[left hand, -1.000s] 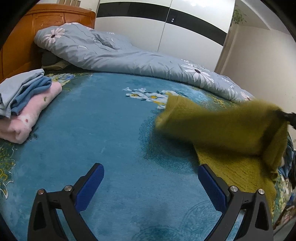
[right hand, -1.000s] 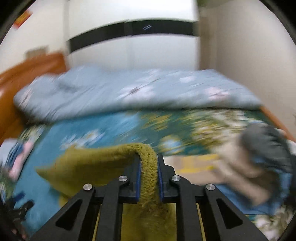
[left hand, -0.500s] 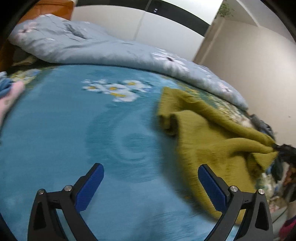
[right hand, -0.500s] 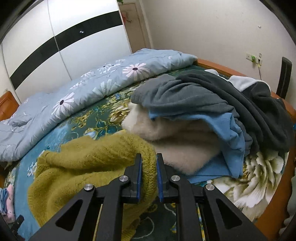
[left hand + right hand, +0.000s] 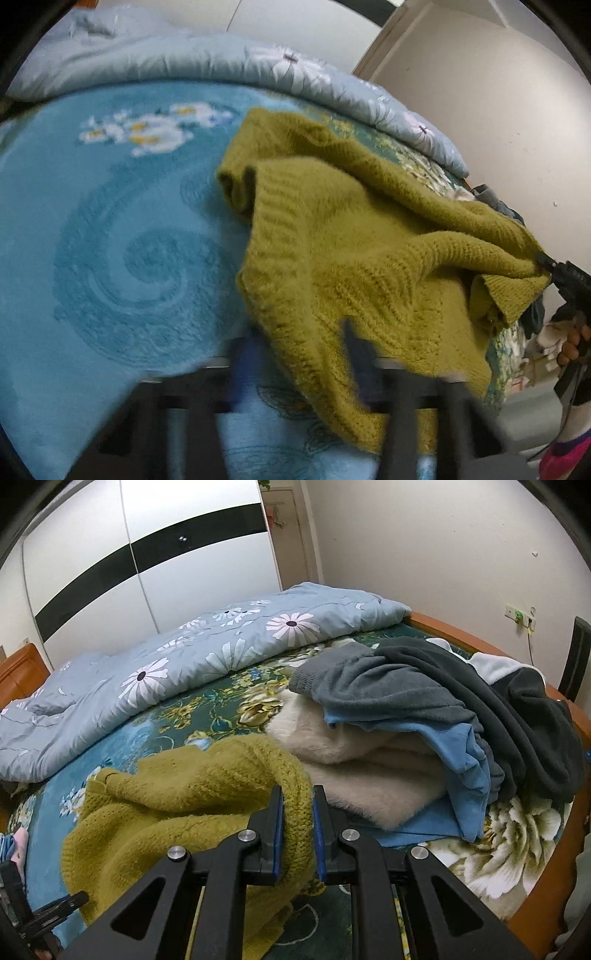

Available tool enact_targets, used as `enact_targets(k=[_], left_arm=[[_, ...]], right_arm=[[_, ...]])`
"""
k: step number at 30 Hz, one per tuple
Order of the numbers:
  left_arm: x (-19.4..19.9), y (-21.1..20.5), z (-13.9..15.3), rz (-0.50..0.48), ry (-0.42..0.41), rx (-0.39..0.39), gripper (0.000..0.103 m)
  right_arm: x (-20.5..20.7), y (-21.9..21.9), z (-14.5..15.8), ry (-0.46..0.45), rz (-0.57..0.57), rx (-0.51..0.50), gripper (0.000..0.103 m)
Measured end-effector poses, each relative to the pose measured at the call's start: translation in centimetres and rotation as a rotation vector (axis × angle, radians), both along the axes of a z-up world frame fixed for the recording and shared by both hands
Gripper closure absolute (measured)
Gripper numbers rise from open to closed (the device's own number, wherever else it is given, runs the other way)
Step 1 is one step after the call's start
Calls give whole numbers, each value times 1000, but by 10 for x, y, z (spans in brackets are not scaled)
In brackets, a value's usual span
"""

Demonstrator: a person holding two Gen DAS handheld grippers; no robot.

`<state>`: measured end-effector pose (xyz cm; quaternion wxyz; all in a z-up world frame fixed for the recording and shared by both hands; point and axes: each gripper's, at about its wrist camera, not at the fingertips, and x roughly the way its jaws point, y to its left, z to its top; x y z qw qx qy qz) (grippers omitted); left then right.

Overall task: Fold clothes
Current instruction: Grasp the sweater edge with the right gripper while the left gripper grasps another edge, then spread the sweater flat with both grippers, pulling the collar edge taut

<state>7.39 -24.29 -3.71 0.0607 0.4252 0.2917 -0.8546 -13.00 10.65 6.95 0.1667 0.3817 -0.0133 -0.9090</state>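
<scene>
An olive-green knitted sweater [image 5: 354,236] lies crumpled on the blue floral bedspread [image 5: 122,251]. My left gripper [image 5: 297,360] is low over its near hem. Its blurred jaws are closing, with the hem hanging between them and no pad visibly pressing on it. My right gripper [image 5: 297,819] is shut on a fold of the sweater [image 5: 177,805] and holds that fold a little above the bed. In the left wrist view the right gripper [image 5: 550,266] pinches the sweater's far right corner, with a person's hand [image 5: 574,339] behind it.
A heap of unfolded clothes sits right of the sweater: a grey top [image 5: 406,686], a cream fluffy garment [image 5: 351,771] and a blue one [image 5: 458,753]. A pale blue flowered quilt [image 5: 184,664] is bunched along the far side. The wooden bed rim [image 5: 461,635] runs on the right.
The left view has swung right and closer to the sweater, and the left jaws have come inward from wide open. The right gripper keeps its grip and has barely shifted.
</scene>
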Motion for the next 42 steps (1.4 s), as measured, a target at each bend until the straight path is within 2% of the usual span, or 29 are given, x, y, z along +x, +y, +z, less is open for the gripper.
enact_targets(k=[3,7,10,14,16,20,25,35,39,42], left_arm=[[7,-11,-1,41,33,54,92],[28,-46,23,131,137,84,92],[45,-78,54,202,180,14,93],[84,-125,84,311,219,-16,93],[109,-149,97,374,229,-50,93],[144,-186,110,461,213,-125,93],[166,-216,92,504,133,-146,93],[170,-208,28,468,5,-155,92],[173,-208,18,454,-13,-131,91],[177,-208,20,433,-14,-129,89]], right_arm=[[5,-2,5,3,18,-3,88],[14,-7,14,7,55,-15,88],[24,-17,21,-14,119,-57,88],[54,-51,23,-31,269,-75,88],[73,-75,18,-47,368,-75,89],[94,-111,-2,-133,480,-117,89],[113,-140,-26,-165,548,-81,89],[92,-111,-73,-245,438,-5,89],[91,-111,-92,-284,431,14,89],[90,-112,-87,-275,445,6,88]])
